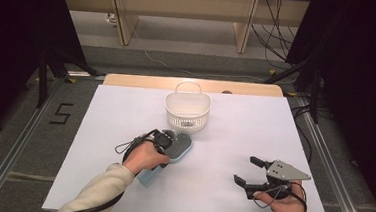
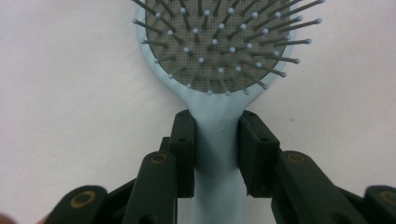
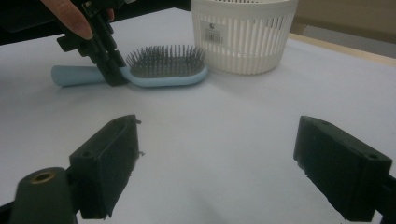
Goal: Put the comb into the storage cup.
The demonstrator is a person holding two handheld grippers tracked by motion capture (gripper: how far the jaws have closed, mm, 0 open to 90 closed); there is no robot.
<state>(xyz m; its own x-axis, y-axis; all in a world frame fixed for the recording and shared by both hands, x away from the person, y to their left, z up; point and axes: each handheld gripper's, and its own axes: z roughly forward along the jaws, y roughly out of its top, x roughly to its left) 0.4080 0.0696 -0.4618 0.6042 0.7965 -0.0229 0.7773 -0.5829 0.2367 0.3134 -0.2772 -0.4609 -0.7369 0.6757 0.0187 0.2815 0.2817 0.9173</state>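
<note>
A light blue hairbrush lies bristles up on the white table, its head toward the basket. In the left gripper view the brush runs straight ahead, and my left gripper has both pads pressed against the narrow neck of its handle. From above, the left gripper sits over that neck, just in front of the basket. The right gripper view shows the brush side-on with the left gripper clamped on it. My right gripper rests open near the front right, with bare table between its jaws.
A white slotted basket with a handle stands at the table's middle back, close behind the brush head; it is also in the right gripper view. A wooden strip edges the table's far side. Cables and stands lie on the floor beyond.
</note>
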